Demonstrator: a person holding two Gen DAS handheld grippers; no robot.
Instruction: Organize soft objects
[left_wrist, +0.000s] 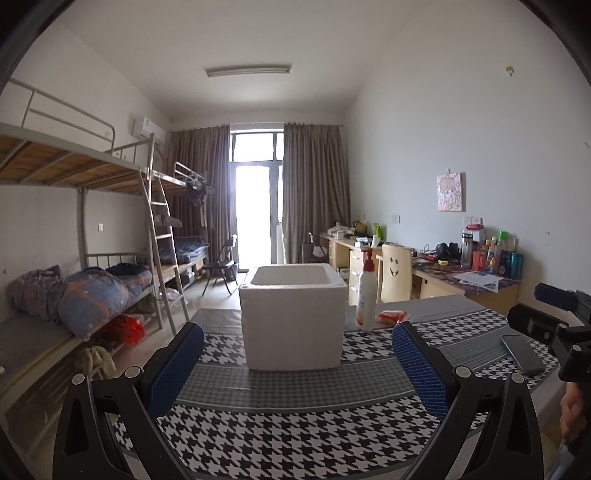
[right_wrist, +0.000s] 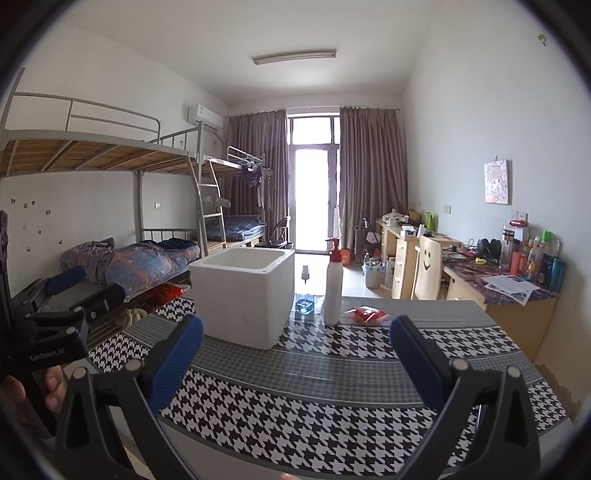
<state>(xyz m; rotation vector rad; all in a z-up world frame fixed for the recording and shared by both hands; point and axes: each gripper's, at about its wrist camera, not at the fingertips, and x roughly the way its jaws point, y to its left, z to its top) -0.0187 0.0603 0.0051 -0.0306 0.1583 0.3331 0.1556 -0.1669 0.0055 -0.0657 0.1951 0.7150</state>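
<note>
Both the left gripper (left_wrist: 297, 350) and right gripper (right_wrist: 295, 343) are hovering wide and empty, facing the foam box (right_wrist: 243, 299) standing open-topped on the worktop (right_wrist: 332, 398), likely to receive the red packet (right_wrist: 365, 314).

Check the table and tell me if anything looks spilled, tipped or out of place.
Nothing stands out. The white foam box, the pump bottle and the small glass bottle all stand upright on the houndstooth tablecloth; the red packet lies flat beside them. No spill shows. Both grippers, left and right, are open and empty.
</note>
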